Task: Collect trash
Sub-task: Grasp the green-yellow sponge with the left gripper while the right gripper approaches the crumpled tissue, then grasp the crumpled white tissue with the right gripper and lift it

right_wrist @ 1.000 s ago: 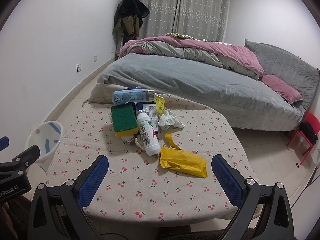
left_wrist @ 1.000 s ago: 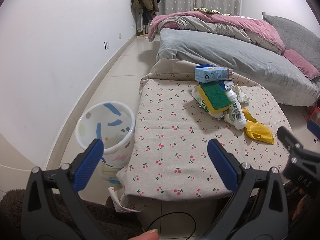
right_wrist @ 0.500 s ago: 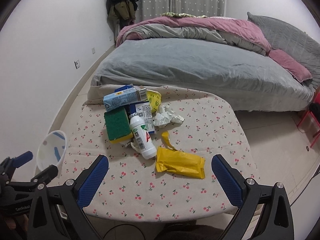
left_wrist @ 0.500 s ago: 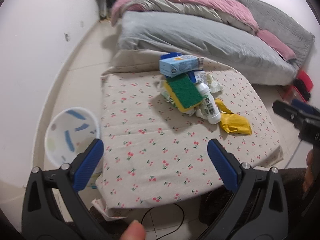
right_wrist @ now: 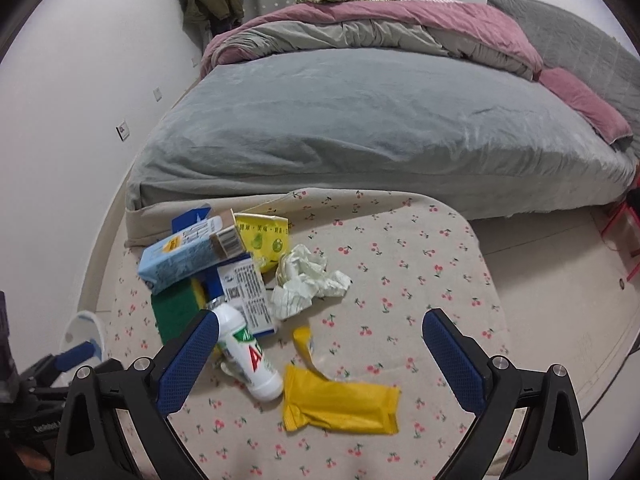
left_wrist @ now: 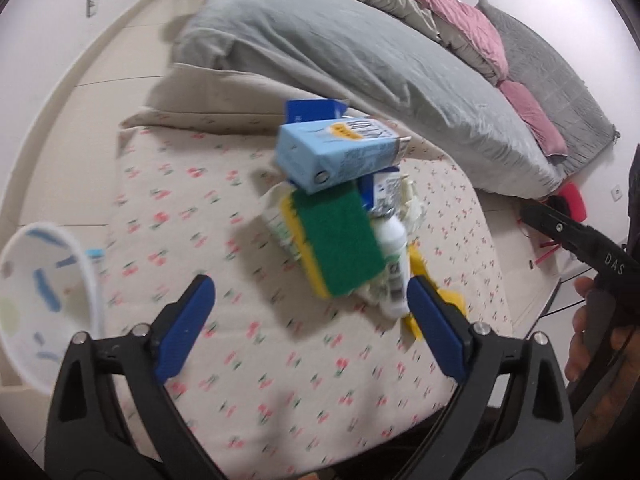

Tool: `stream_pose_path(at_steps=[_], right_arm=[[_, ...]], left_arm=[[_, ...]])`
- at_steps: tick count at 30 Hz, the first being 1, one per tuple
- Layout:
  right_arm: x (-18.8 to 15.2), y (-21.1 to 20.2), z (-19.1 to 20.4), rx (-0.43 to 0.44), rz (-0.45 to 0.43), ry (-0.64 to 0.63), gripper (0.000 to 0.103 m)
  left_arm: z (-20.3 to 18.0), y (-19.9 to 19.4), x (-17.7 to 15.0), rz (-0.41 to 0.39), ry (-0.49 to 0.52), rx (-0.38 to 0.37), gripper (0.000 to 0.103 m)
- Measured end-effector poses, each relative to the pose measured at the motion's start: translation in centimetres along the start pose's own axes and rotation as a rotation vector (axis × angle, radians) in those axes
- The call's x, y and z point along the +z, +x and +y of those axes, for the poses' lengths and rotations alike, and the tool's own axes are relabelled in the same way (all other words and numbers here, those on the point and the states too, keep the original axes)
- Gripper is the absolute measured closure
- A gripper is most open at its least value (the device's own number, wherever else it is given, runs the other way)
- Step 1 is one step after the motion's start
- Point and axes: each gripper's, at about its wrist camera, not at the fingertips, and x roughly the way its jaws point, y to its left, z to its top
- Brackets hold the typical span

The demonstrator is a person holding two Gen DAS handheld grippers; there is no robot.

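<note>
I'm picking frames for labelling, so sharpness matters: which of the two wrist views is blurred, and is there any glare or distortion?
Left wrist view: motion-smeared, the cherry print on the tablecloth streaks and the bin edge is soft; the left gripper stays crisp. Right wrist view: sharp, print on the white bottle and yellow packet clear. Both: fisheye bending, dark corners, soft even light, no glare.

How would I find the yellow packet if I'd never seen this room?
Look at the cherry-print table beside the bed. The yellow packet lies flat nearest the front edge, beside the white bottle. It is plain yellow, long and crinkled, apart from the pile.
</note>
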Motion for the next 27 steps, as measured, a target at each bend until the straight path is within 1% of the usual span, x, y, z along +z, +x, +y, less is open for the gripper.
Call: stream_pose_path(at_steps=[1, 3, 4, 7, 9, 10, 11, 13, 14, 15, 18, 20, 23, 25, 27], right_arm=[[0.3, 0.5, -0.2, 0.003, 0.004, 0.003, 0.0], [0.5, 1.4, -0.6, 0.006, 0.018, 0.01, 0.001], [0.4, 1.8, -1.0, 0.009, 0.028, 0.017, 0.001], [-0.2, 3.3, -2.0, 0.002, 0.07, 0.027, 0.0], [-0.7, 3.9, -2.9, -0.003, 0.091, 0.03, 0.001], [-0.9, 4.2, -3.5, -0.006, 0.101, 0.035, 0.001], [-1.1, 4.4, -3.9, -0.007, 0.108, 0.04, 0.001], [-1.5, 5.0, -5.0, -0.003, 0.126, 0.056, 0.001], [-1.6, 5.3, -5.4, 0.0, 0.135, 0.067, 0.001], [-1.7, 5.6, -5.8, 0.004, 0.145, 0.078, 0.001], [-1.8, 6.7, -6.5, 0.032, 0.175, 0.112, 0.001], [-1.5, 7.5, -6.4, 0.053, 0.18, 0.123, 0.001], [-1.1, 8.9, -5.6, 0.101, 0.199, 0.145, 0.005], [-0.7, 10.1, -4.5, 0.14, 0.219, 0.148, 0.006], [-0.6, 11.0, -3.4, 0.165, 0.228, 0.14, 0.013]], left_arm=[[-0.1, 0.9, 0.3, 0.008, -0.006, -0.018, 0.012], [-0.1, 2.4, 1.0, 0.031, -0.021, -0.041, 0.022], [-0.3, 3.1, 1.4, 0.033, -0.025, -0.052, 0.023], [-0.3, 4.5, 2.1, 0.033, -0.043, -0.045, 0.031], [0.0, 5.2, 2.3, 0.05, -0.065, -0.05, 0.042], [0.1, 5.6, 2.3, 0.059, -0.073, -0.054, 0.046], [0.2, 5.9, 2.2, 0.066, -0.081, -0.051, 0.053], [0.5, 6.0, 2.1, 0.059, -0.093, -0.07, 0.056], [0.5, 5.8, 2.1, 0.055, -0.093, -0.079, 0.063], [0.6, 5.7, 2.1, 0.053, -0.089, -0.085, 0.068], [0.9, 5.1, 2.0, 0.045, -0.089, -0.112, 0.078], [1.1, 4.5, 1.8, 0.039, -0.093, -0.129, 0.081], [1.4, 3.5, 1.5, 0.034, -0.086, -0.148, 0.082], [1.3, 3.0, 1.2, 0.031, -0.074, -0.15, 0.082], [1.2, 2.7, 1.0, 0.03, -0.062, -0.146, 0.082]])
